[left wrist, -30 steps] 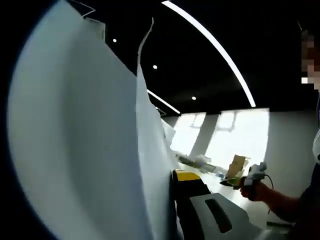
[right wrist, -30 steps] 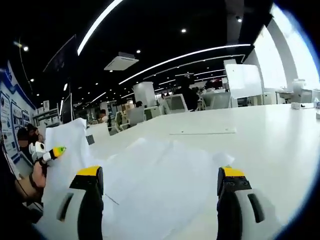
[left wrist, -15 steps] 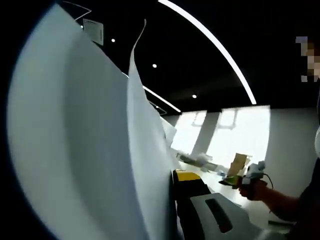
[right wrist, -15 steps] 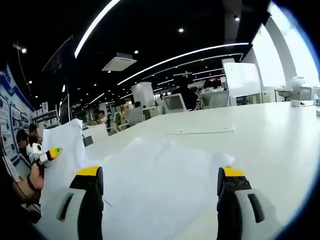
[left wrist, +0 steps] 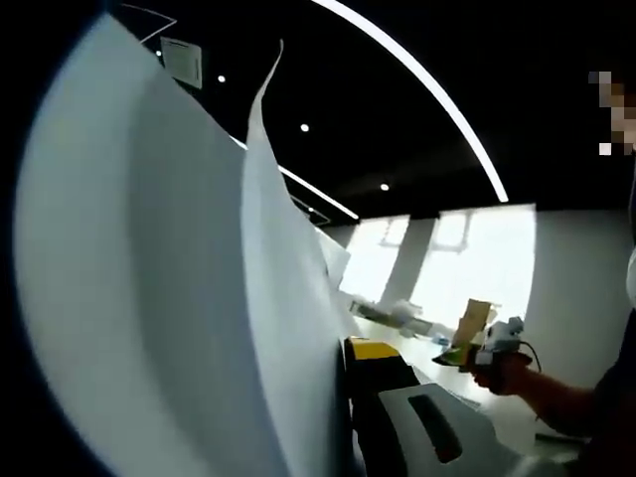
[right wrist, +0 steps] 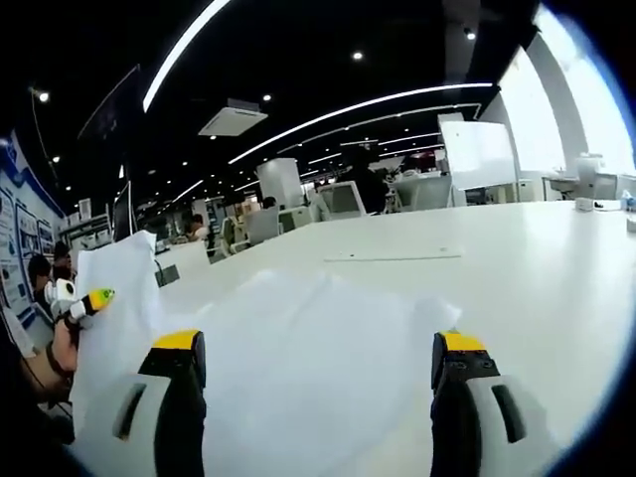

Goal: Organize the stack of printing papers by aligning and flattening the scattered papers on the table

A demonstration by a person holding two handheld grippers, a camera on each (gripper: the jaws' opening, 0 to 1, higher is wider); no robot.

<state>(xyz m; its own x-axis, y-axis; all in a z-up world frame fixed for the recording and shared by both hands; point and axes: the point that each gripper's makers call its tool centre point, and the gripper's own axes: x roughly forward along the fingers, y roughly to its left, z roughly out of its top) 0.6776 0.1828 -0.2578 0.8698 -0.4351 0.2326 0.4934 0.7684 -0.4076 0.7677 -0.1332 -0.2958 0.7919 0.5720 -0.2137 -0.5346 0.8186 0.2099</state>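
Observation:
White sheets of printing paper [left wrist: 149, 278] stand upright against the left gripper [left wrist: 343, 350]. They lie along its yellow-tipped jaw and hide the other jaw. In the right gripper view that same left gripper [right wrist: 87, 298] is clamped on the raised sheets [right wrist: 119, 298] at the far left, held by a hand. More loose sheets [right wrist: 308, 388] lie spread and rumpled on the white table [right wrist: 537, 288]. The right gripper [right wrist: 320, 343] hovers over them with its jaws wide apart and nothing between them. The right gripper [left wrist: 487, 348] also appears in the left gripper view, in a hand, apart from the sheets.
A single flat sheet [right wrist: 393, 256] lies farther back on the table. Desks, monitors and chairs [right wrist: 338, 204] stand beyond the table's far edge, with people at the far left. A cardboard box [left wrist: 475, 320] sits behind the right gripper.
The top edge of the held sheets has leaned slightly further left in the left gripper view. The right gripper has risen a little. The spread papers look unmoved.

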